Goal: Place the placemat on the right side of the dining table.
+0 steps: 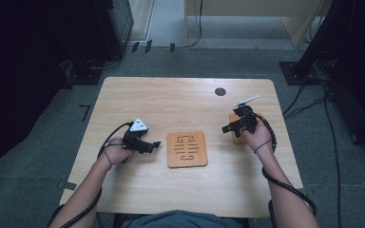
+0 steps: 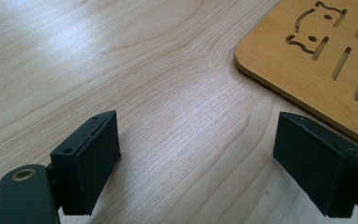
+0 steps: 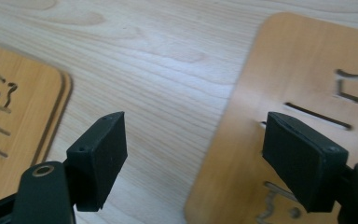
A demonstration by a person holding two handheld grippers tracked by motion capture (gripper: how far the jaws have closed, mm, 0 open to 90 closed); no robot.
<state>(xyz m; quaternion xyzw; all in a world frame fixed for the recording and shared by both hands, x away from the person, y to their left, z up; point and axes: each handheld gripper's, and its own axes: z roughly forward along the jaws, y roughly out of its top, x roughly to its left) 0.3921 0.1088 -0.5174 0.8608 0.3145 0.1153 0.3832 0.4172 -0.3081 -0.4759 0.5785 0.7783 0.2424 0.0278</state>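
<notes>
We see the left gripper (image 1: 156, 144) with jaws parted, empty, just left of the central wooden trivet (image 1: 187, 149) lying flat on the table (image 1: 171, 99). The right gripper (image 1: 226, 128), likewise spread, hovers over a second trivet's (image 3: 298, 84) edge.

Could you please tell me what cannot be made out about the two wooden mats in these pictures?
- Right-hand light wooden slotted mat: in the high view the right gripper and hand cover most of it; the right gripper view cuts it off.
- Central square wooden slotted mat: its cut-out figures are too small in the high view, cropped in the left gripper view.
</notes>
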